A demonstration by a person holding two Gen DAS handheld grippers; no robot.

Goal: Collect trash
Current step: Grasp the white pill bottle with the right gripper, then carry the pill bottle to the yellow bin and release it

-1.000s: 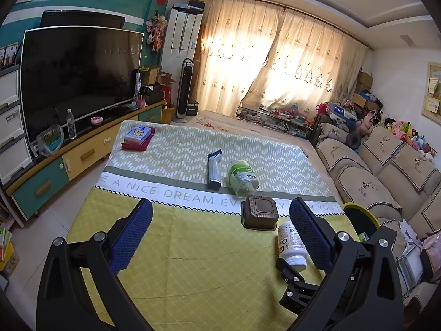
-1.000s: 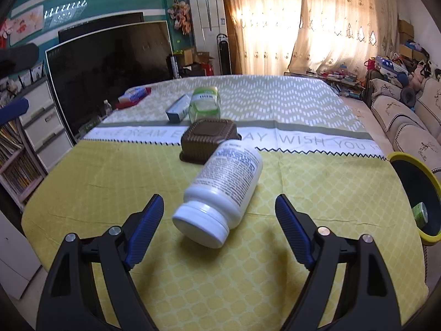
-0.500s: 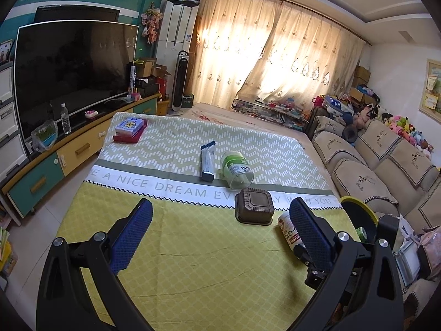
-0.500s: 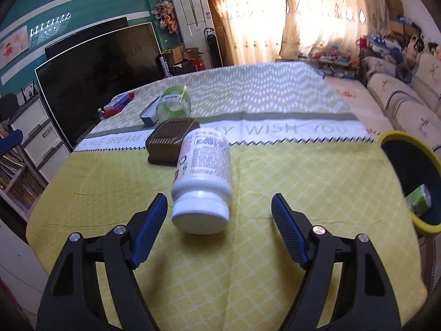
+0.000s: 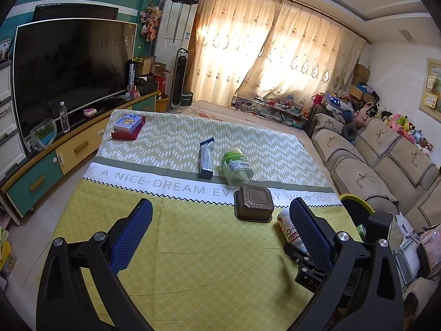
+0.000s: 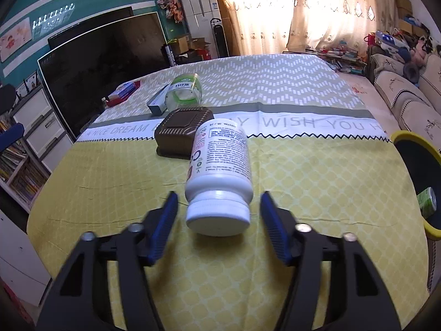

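Note:
A white pill bottle (image 6: 219,176) lies on its side on the yellow tablecloth (image 6: 317,193), cap toward me. My right gripper (image 6: 218,197) straddles its cap end with the jaws closing; a narrow gap shows on each side between pad and bottle. Behind the bottle sit a brown square box (image 6: 183,129), a green-lidded clear jar (image 6: 186,92) and a slim blue-grey carton (image 5: 206,157). My left gripper (image 5: 220,204) hovers open over the cloth with nothing between its fingers; the bottle (image 5: 286,227) peeks out beside its right finger.
A yellow-rimmed black bin (image 6: 399,135) stands off the table's right edge with a green can (image 6: 426,202) inside. Stacked books (image 5: 127,127) lie at the far left corner. A TV (image 5: 71,69) stands to the left and a sofa (image 5: 386,171) to the right.
My right gripper came forward until the bottle's cap end sat between its fingers, and its jaws narrowed markedly. The left gripper stayed open and nearly still.

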